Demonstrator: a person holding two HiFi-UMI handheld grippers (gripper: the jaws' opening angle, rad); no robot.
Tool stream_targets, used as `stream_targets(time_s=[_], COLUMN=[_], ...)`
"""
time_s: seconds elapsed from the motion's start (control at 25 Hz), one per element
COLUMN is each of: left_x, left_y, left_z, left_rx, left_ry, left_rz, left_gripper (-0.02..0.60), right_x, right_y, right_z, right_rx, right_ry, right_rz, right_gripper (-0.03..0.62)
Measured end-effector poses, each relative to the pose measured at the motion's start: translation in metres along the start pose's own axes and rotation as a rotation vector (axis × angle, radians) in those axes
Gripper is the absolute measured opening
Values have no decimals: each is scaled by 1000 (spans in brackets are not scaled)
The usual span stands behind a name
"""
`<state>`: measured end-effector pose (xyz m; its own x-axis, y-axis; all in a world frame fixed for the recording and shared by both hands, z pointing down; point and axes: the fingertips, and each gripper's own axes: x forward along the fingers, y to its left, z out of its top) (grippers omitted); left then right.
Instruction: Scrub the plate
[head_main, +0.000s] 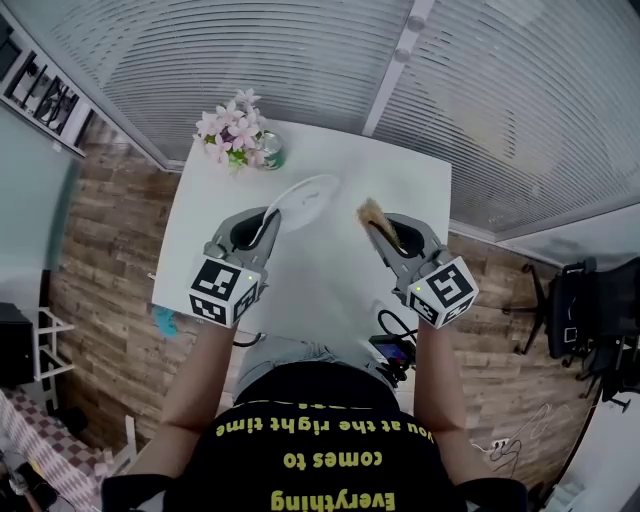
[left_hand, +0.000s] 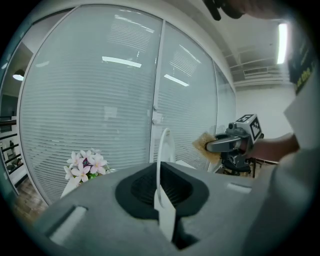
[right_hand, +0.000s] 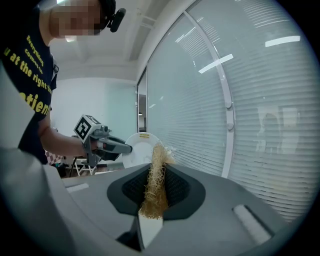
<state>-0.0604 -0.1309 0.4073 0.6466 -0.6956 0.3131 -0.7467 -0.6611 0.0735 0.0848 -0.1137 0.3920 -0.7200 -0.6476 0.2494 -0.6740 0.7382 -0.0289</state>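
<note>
A white plate (head_main: 305, 198) is held by its rim in my left gripper (head_main: 268, 218), which is shut on it above the white table (head_main: 410, 180). In the left gripper view the plate (left_hand: 162, 147) stands edge-on between the jaws of that gripper (left_hand: 161, 200). My right gripper (head_main: 378, 228) is shut on a tan fibrous scrubber (head_main: 374, 211), a short way right of the plate and apart from it. In the right gripper view the scrubber (right_hand: 155, 180) rises from the jaws, with the plate (right_hand: 142, 147) and the left gripper (right_hand: 120, 148) beyond it.
A bunch of pink and white flowers (head_main: 232, 130) and a green can (head_main: 270, 152) stand at the table's far left corner. Blinds behind glass (head_main: 300, 50) run along the far side. Dark cables (head_main: 395, 330) hang near the table's near edge.
</note>
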Motion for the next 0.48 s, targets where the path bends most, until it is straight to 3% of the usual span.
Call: stream_targets(time_s=[0.24,0.48], left_x=[-3,-5], left_y=[-8,-19], left_z=[2,-3], left_rx=[30,252], left_ry=[-13,22], left_rz=[-10,21], left_gripper=[8,8], right_x=[5,-5], right_y=[8,-1], right_z=[9,30], right_rx=[-25,-24], right_ry=[-15,-60], right_rz=[11,-9], right_gripper=[51,51])
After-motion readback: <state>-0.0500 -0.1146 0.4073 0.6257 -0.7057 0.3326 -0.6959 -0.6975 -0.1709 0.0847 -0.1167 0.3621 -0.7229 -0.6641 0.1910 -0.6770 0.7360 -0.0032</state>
